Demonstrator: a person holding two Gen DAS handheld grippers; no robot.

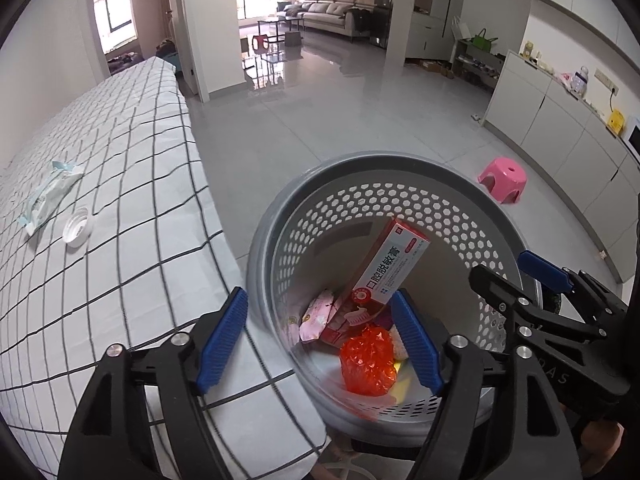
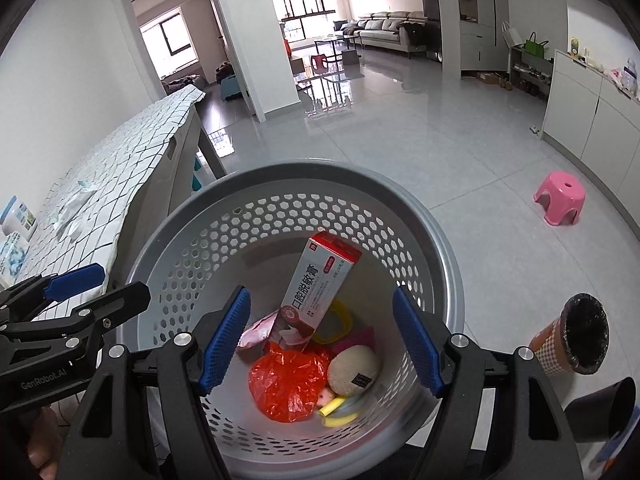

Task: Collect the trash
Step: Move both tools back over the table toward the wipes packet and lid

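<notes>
A grey perforated basket stands beside the checked table. In it lie a red and white toothpaste box, a crumpled red plastic bag, a pink wrapper and a beige ball. My left gripper hangs open over the basket's left rim with nothing between its blue pads. At the basket's right side my right gripper is open too and empty. A pale wrapper and a white cap lie on the table.
The table's checked cloth runs along the left. A pink stool stands on the grey floor. A checkered cup with a black liner and a black container sit at the right. White cabinets line the right wall.
</notes>
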